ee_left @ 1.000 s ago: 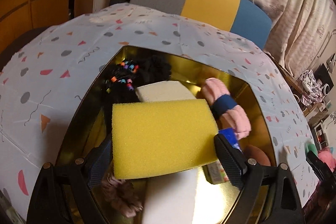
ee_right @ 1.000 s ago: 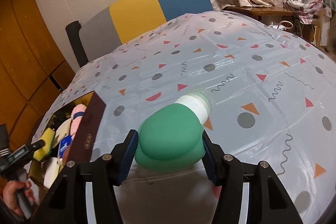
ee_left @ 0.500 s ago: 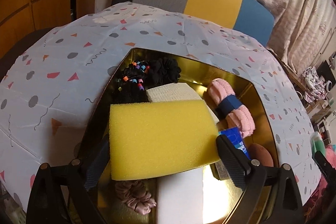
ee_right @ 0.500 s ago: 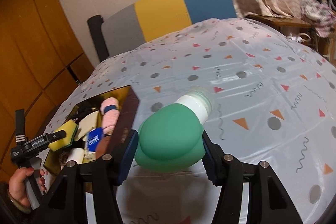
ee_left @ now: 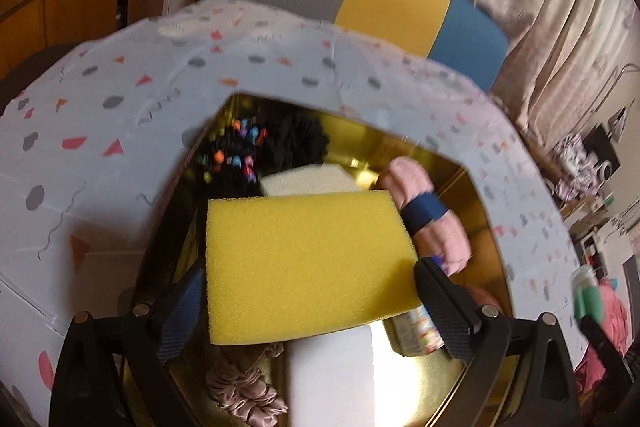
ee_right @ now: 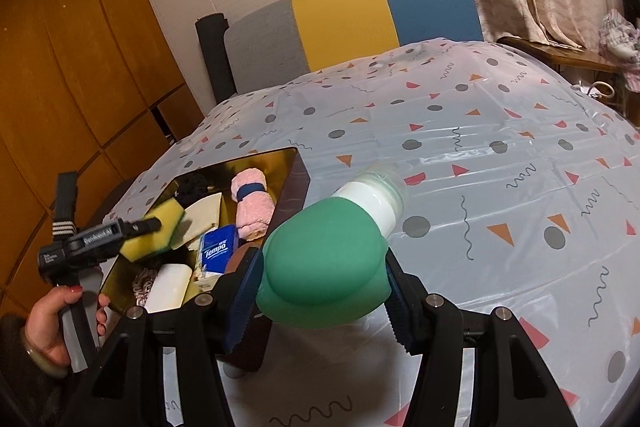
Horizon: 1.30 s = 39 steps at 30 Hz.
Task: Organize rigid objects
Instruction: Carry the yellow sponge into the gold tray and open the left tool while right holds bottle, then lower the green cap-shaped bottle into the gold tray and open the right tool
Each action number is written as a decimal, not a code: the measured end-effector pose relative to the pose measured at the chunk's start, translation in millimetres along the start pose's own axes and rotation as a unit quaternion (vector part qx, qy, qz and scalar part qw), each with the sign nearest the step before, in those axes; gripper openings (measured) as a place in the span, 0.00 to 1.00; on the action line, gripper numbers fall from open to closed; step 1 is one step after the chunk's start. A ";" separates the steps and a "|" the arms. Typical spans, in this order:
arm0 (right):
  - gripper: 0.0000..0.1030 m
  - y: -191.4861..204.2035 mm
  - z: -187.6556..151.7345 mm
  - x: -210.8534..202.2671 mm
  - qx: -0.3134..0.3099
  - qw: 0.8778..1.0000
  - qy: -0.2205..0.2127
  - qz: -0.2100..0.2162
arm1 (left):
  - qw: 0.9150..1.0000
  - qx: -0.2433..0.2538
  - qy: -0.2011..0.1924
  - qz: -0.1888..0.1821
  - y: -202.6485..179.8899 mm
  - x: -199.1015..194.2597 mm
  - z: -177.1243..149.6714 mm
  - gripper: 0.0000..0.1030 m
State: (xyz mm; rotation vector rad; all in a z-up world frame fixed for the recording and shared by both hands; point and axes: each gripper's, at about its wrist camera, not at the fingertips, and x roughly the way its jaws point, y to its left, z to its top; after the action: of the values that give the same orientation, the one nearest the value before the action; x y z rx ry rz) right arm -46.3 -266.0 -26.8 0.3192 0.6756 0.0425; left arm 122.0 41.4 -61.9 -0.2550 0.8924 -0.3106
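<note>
My left jaws have just been opening and now stand wide, with the yellow sponge (ee_left: pixel 308 263) between them; from my left wrist the right pad looks to touch its edge, and I cannot tell whether the left pad touches it. My right jaws are clamped on the green bottle (ee_right: pixel 324 267), its white neck and cap pointing away from me over the patterned tablecloth (ee_right: pixel 500 155). The right wrist view gives what the left does not: my left gripper (ee_right: pixel 152 225) seen from the side, held by my left hand (ee_right: pixel 60 323), with the sponge hanging over the near left part of the gold-lined box (ee_right: pixel 298 183), which sits at the table's left edge; it also shows the sponge's green underside and a blue Tempo tissue pack (ee_right: pixel 218 249). The left wrist view looks straight down into the box and shows more of its contents: one rolled pink towel (ee_left: pixel 432 223) with a blue band on the right, one black scrunchie (ee_left: pixel 298 143) at the far side, one dark bundle of bead-trimmed hair ties (ee_left: pixel 232 159) beside it, one pale sponge (ee_left: pixel 308 181) under the yellow one, one white block (ee_left: pixel 332 375) near me, and one pink scrunchie (ee_left: pixel 244 387) at the near left. Far behind the table stands one chair (ee_right: pixel 348 23) in grey, yellow and blue.
</note>
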 end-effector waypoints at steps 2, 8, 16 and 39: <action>0.57 1.1 -0.6 1.0 0.001 1.000 0.002 0.002 | 1.000 0.009 0.000 -0.008 -1.7 0.7 1.6 0.99; 0.57 8.1 -2.3 0.6 -0.006 1.000 0.000 0.008 | 0.999 0.051 -0.005 -0.001 -8.8 -3.6 7.1 1.00; 0.57 15.2 -1.9 1.3 -0.008 1.000 0.003 0.019 | 0.999 0.000 -0.029 0.030 2.2 -27.7 10.0 1.00; 0.57 112.9 -9.8 24.7 -0.165 0.981 0.044 0.092 | 0.996 -0.016 -0.080 0.026 4.3 -95.8 -43.9 0.99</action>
State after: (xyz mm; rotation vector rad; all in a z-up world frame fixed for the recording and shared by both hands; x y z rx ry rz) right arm -25.8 -152.5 -14.7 0.0597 0.7119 0.3438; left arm 31.6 76.8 -20.8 -0.2812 0.7456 -0.2255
